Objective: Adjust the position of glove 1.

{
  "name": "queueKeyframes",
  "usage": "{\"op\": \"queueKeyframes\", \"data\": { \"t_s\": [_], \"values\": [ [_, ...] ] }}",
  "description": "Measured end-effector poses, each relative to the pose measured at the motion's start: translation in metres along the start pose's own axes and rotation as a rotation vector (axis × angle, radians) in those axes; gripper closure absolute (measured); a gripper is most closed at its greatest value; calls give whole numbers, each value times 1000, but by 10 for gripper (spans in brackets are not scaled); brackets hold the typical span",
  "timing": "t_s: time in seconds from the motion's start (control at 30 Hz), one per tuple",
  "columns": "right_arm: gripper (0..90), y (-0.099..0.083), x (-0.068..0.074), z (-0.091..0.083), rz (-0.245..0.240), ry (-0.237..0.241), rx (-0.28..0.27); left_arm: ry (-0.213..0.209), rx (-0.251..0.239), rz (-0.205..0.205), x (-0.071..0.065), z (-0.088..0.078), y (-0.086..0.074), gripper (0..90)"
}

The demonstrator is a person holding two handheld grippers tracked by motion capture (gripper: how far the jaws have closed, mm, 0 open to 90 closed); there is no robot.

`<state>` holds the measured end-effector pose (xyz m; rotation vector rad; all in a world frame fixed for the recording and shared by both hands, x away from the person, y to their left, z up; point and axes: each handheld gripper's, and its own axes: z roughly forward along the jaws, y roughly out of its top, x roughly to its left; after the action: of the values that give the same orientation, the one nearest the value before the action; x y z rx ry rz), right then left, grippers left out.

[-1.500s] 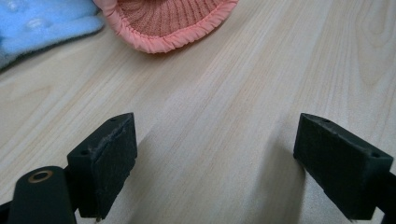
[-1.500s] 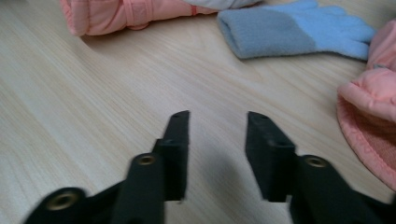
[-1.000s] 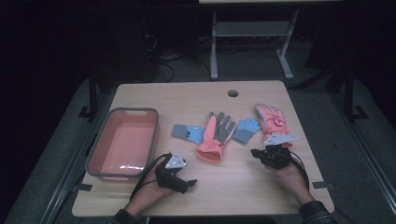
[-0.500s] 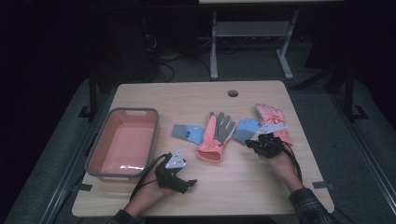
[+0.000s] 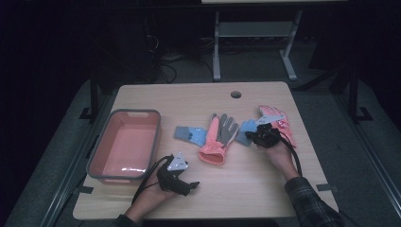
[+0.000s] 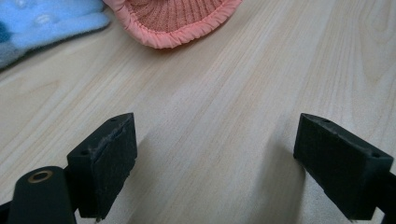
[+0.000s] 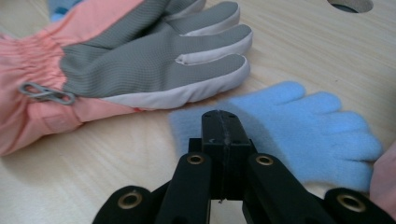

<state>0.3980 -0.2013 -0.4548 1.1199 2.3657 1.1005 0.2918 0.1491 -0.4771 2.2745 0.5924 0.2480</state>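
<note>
Several gloves lie in a row at mid-table. A pink glove with a grey palm [image 5: 219, 138] [image 7: 154, 60] is in the middle, with a light blue glove [image 5: 190, 134] to its left. Another light blue glove [image 5: 244, 132] [image 7: 308, 126] lies to its right, and a pink glove [image 5: 275, 119] lies at the far right. My right gripper [image 5: 256, 137] [image 7: 219, 122] is shut, its tips over the cuff end of the right blue glove; no cloth shows between the jaws. My left gripper [image 5: 187, 185] [image 6: 215, 140] is open over bare wood, with the pink cuff [image 6: 175, 21] ahead of it.
A pink basin [image 5: 97, 158] stands at the table's left side. A round cable hole [image 5: 236, 94] [image 7: 350, 4] is in the far part of the wooden tabletop [image 5: 189, 101]. A white frame [image 5: 255, 33] stands on the floor beyond the table.
My right gripper has moved left and forward from beside the far-right pink glove to the cuff of the right blue glove. The left gripper has stayed put.
</note>
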Motion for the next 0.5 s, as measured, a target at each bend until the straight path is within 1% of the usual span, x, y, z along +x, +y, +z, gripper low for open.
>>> {"op": "queueKeyframes", "data": {
  "t_s": [0.1, 0.2, 0.27, 0.3, 0.33, 0.37, 0.4, 0.43, 0.5],
  "values": [
    [898, 0, -2, 3, -1, 4, 1, 0, 0, -1, 0, 0, 0, 127],
    [898, -1, -6, 12, 4, 5, 18, 0, 0, -4, 0, 0, 0, 127],
    [898, -1, -7, 14, 11, 1, 20, 0, -1, -4, 0, 0, 0, 127],
    [898, -1, -9, 17, 17, -2, 30, 0, 3, 0, 0, 0, 0, 127],
    [898, -2, -9, 18, 18, -1, 31, 0, -1, -4, 0, 0, 0, 127],
    [898, -2, -9, 18, 18, -1, 31, 0, 3, 0, 0, 0, 0, 127],
    [899, -2, -9, 18, 19, -1, 32, -2, -1, -6, 0, 0, 0, 127],
    [898, -2, -8, 17, 7, 1, 42, -2, 3, -1, 0, 0, 0, 127],
    [899, -2, -7, 16, 7, 6, 51, 0, 4, -1, 0, 0, 0, 127]
  ]
}}
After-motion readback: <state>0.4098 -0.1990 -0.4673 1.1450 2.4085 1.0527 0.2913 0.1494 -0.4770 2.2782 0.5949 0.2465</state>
